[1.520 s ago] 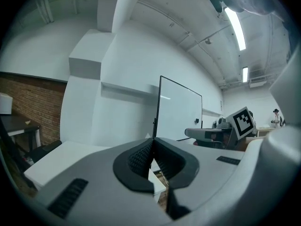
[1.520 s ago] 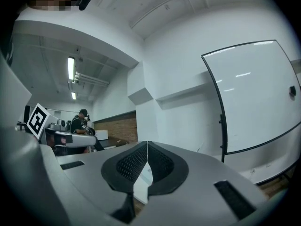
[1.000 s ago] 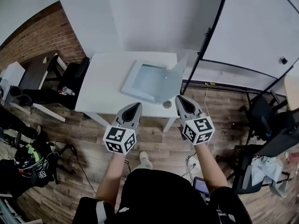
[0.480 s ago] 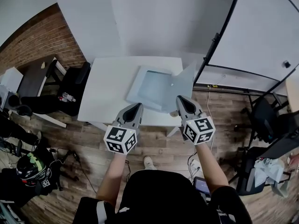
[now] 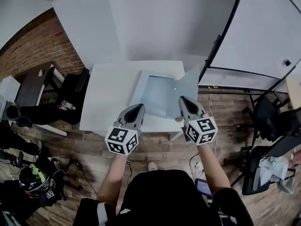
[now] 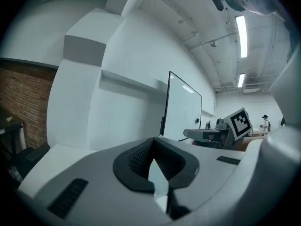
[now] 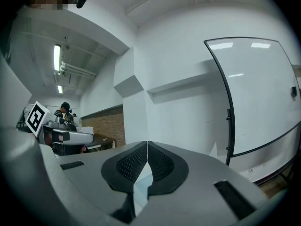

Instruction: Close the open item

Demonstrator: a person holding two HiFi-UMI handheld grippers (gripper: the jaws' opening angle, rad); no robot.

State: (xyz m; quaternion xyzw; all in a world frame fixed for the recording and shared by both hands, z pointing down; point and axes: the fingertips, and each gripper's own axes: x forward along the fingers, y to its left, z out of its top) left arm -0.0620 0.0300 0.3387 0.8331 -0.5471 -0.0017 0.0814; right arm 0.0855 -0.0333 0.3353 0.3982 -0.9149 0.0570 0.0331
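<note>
A flat grey laptop-like item lies open on the white table (image 5: 110,91). Its pale blue base (image 5: 157,92) faces up and its lid (image 5: 189,83) stands raised along the right side. My left gripper (image 5: 137,108) hovers shut over the table's near edge, just left of the item's front corner. Over the item's near right corner, below the lid, my right gripper (image 5: 184,100) is also shut. Neither touches the item. In the left gripper view (image 6: 152,141) and the right gripper view (image 7: 147,143) the jaws meet with nothing between them.
A whiteboard (image 5: 256,27) on a black frame stands right of the table. Dark chairs sit at the left (image 5: 70,86) and at the right (image 5: 268,121). A brick wall (image 5: 35,46) runs on the left. A helmet (image 5: 33,180) and cables lie on the wooden floor.
The table and open item have drawn closer under the grippers as the person stepped forward. Both grippers kept their pose and stayed shut.
</note>
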